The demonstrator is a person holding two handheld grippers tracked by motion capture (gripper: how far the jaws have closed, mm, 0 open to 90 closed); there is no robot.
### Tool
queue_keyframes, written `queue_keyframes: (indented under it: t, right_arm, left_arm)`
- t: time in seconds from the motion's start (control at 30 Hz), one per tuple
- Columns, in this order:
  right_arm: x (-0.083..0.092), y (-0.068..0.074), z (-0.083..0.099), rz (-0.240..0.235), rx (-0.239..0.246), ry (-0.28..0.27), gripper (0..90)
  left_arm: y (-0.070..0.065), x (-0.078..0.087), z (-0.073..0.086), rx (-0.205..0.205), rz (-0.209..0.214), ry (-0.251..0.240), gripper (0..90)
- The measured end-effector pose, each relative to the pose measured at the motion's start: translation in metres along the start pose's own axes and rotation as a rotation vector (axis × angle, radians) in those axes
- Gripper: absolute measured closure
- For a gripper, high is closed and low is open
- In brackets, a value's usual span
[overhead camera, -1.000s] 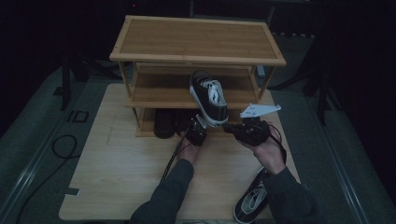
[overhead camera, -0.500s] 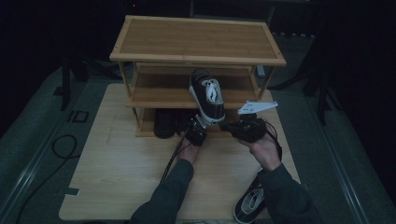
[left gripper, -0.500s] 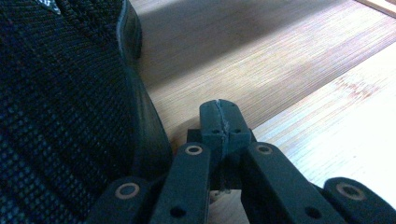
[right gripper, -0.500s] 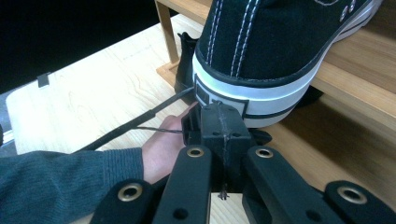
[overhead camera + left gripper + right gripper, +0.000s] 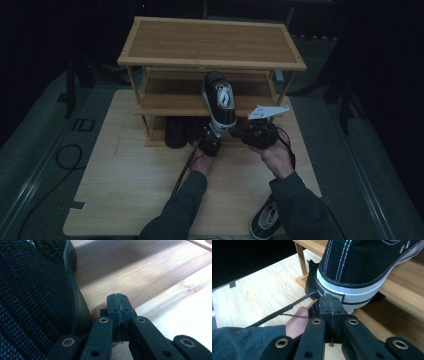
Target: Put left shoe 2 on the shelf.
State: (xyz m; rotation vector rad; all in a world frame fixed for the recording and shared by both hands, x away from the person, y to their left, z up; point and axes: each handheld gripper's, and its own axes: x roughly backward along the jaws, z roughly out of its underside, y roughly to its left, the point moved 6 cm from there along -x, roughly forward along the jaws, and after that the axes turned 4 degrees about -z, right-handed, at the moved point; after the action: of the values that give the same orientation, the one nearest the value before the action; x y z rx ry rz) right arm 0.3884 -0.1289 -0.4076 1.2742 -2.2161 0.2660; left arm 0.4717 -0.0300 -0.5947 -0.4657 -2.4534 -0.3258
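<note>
A black canvas sneaker [image 5: 220, 102] with a white sole lies on the middle shelf of a wooden shoe rack [image 5: 210, 42], its heel [image 5: 362, 262] sticking out over the front edge. My right gripper [image 5: 237, 132] is shut and empty. Its closed tip [image 5: 329, 300] sits against the white heel rubber from below. My left gripper [image 5: 211, 137] is lower, at the bottom shelf. Its jaws [image 5: 117, 298] are pressed together with nothing in them, right beside a black mesh shoe [image 5: 32, 297].
Dark shoes [image 5: 175, 131] sit on the bottom shelf. A second black sneaker [image 5: 265, 222] lies on the wooden board [image 5: 125, 175] by the person's right forearm. The rack's legs and shelf edges hem in both grippers. A cable trails back from the left gripper.
The right gripper and the sneaker's heel have edged slightly toward the rack. The left gripper has kept still.
</note>
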Motion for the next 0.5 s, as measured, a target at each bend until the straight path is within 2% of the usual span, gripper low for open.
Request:
queue_keyframes:
  t: [0.07, 0.1, 0.17, 0.37, 0.43, 0.47, 0.5]
  right_arm:
    - [-0.002, -0.001, -0.001, -0.005, -0.008, -0.005, 90.0]
    - [-0.002, -0.001, -0.001, 0.000, -0.006, -0.004, 90.0]
    - [-0.004, -0.001, -0.002, 0.001, -0.005, -0.005, 90.0]
    - [-0.010, -0.004, -0.005, 0.009, -0.007, -0.005, 90.0]
    - [-0.013, -0.006, -0.006, 0.033, -0.007, -0.007, 90.0]
    - [-0.015, -0.010, -0.007, 0.050, -0.016, -0.010, 90.0]
    - [-0.016, -0.011, -0.008, 0.043, -0.023, -0.013, 90.0]
  left_arm:
    - [0.000, 0.000, 0.000, -0.009, -0.005, 0.002, 90.0]
    - [0.000, 0.001, 0.001, -0.028, -0.011, 0.010, 90.0]
    - [-0.003, -0.001, -0.001, 0.011, -0.012, -0.019, 90.0]
    - [-0.003, -0.001, -0.001, 0.010, -0.010, -0.018, 90.0]
    - [-0.003, -0.001, -0.001, 0.010, -0.010, -0.018, 90.0]
    - [0.000, 0.001, 0.001, -0.024, -0.014, 0.009, 90.0]
    - [0.000, 0.001, 0.001, -0.024, -0.013, 0.010, 90.0]
